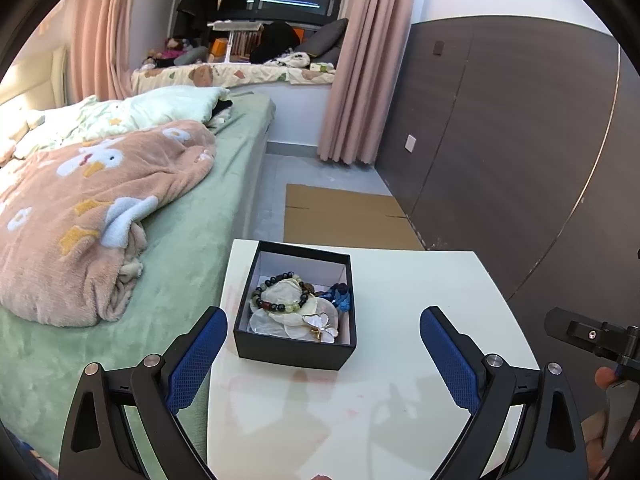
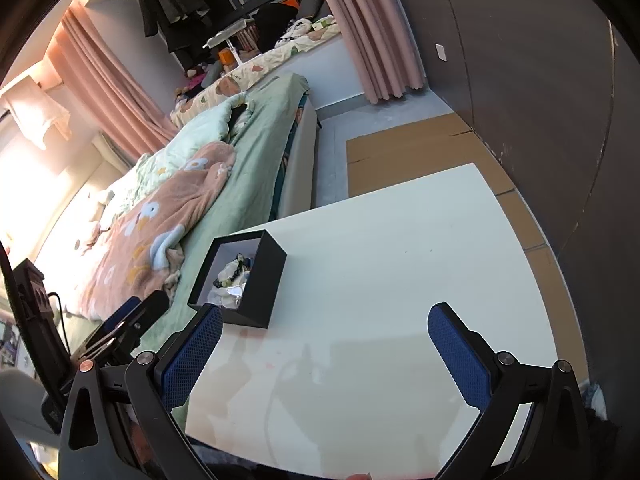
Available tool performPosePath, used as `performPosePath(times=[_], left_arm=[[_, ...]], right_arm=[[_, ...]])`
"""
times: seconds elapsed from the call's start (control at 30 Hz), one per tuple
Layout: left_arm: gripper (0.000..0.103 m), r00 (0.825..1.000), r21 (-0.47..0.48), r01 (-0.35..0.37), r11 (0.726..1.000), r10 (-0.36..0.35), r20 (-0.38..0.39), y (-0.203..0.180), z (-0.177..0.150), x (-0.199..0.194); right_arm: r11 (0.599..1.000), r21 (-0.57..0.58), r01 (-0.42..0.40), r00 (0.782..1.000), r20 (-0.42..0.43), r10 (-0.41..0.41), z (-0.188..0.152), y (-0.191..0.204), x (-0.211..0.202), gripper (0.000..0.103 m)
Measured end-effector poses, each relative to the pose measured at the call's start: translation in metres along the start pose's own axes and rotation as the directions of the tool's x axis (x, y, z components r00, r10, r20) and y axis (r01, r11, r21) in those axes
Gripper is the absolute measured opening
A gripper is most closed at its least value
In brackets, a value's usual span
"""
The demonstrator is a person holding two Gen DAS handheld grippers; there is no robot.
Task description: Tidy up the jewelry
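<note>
While both tools hovered above the white table (image 1: 400,380), I noted the left gripper (image 1: 322,354) with fingers spread apart, holding nothing. The black jewelry box (image 1: 296,344) sat just ahead of it, containing a beaded bracelet (image 1: 280,300) and butterfly brooch (image 1: 320,326). My right gripper (image 2: 326,350) likewise stood spread, box ahead-left.

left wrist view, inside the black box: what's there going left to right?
Inside the black box: beaded bracelet → butterfly brooch → blue jewelry piece. All lie on pale shell-like pieces.
</note>
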State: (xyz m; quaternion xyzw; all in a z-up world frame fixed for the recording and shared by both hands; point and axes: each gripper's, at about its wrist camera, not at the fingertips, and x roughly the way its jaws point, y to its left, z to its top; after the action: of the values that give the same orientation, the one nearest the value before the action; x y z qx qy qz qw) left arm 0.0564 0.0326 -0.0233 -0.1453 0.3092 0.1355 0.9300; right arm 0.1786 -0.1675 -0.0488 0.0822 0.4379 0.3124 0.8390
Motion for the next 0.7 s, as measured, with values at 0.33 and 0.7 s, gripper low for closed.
performPosePath(times=[0.33, 0.7], left_arm=[[0.098, 1.000, 0.003, -0.005, 1.000, 0.005, 0.006, 0.0000, 0.0005, -0.0023], [0.098, 1.000, 0.005, -0.009, 1.000, 0.009, 0.008, -0.0018, 0.0008, -0.0028]], right_arm=[[0.999, -0.033, 0.021, 1.000, -0.006, -0.021, -0.0022, 0.0033, 0.0013, 0.103], [0.999, -0.037, 0.025, 1.000, -0.009, -0.025, -0.0020, 0.0018, -0.0001, 0.103]])
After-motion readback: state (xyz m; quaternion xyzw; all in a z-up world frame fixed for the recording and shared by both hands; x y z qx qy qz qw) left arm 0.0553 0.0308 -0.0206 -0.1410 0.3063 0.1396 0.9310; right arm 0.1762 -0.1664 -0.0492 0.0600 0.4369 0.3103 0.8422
